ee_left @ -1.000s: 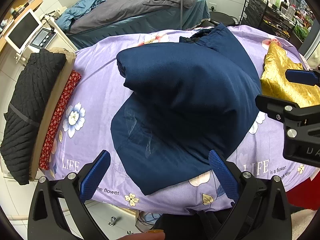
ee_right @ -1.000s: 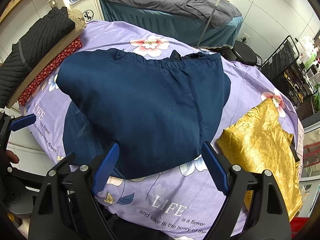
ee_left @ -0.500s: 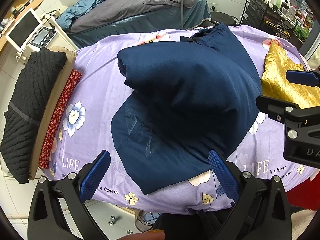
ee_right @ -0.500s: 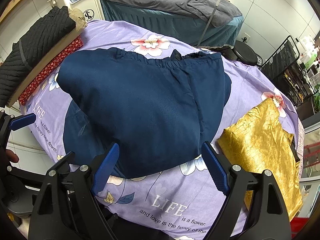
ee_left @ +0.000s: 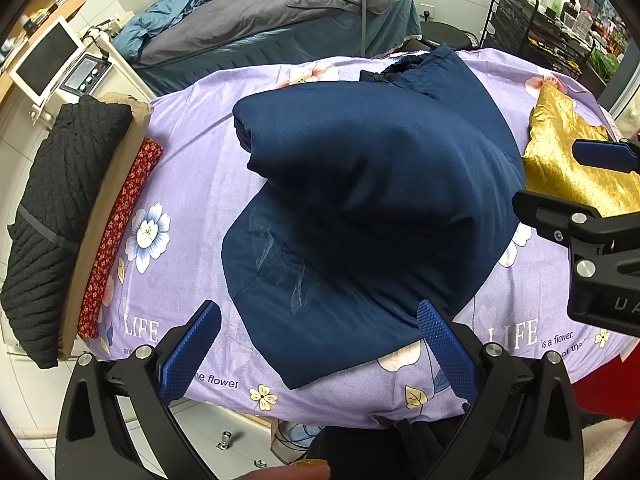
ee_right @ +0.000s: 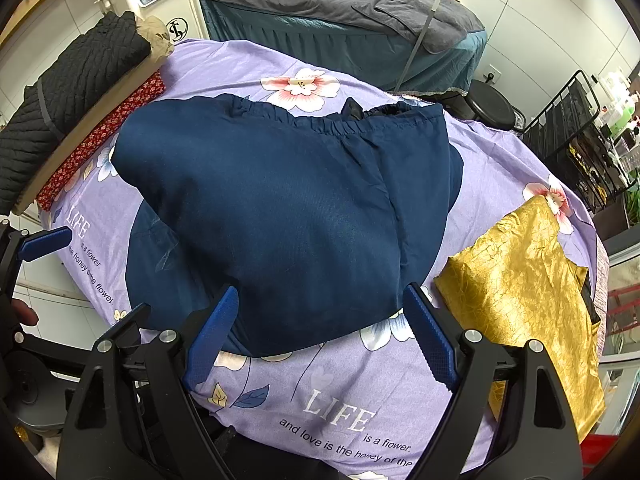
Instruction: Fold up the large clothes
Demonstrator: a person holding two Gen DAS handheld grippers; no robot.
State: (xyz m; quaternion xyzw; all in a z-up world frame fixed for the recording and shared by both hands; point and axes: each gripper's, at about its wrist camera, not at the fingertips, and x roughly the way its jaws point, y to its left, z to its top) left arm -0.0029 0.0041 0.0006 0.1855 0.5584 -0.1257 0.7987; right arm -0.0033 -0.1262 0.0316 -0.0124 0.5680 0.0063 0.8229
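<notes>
A folded navy garment (ee_left: 360,184) lies in the middle of the table, on a purple flowered sheet (ee_left: 192,168) printed "LIFE is a flower." The left claw (ee_left: 318,344) and right claw (ee_right: 320,332) hover over its near edge, both spread wide with nothing pinched. A gold cloth (ee_right: 520,292) lies to the right, and at far left a black quilted garment (ee_left: 60,208) tops a stack of folded clothes.

A lilac floral sheet (ee_left: 192,168) printed with the word "LIFE" covers the tabletop. Behind it stands a bed under a grey blanket (ee_left: 256,12). A white monitor (ee_left: 44,60) sits at left; a black wire rack (ee_left: 532,28) at right.
</notes>
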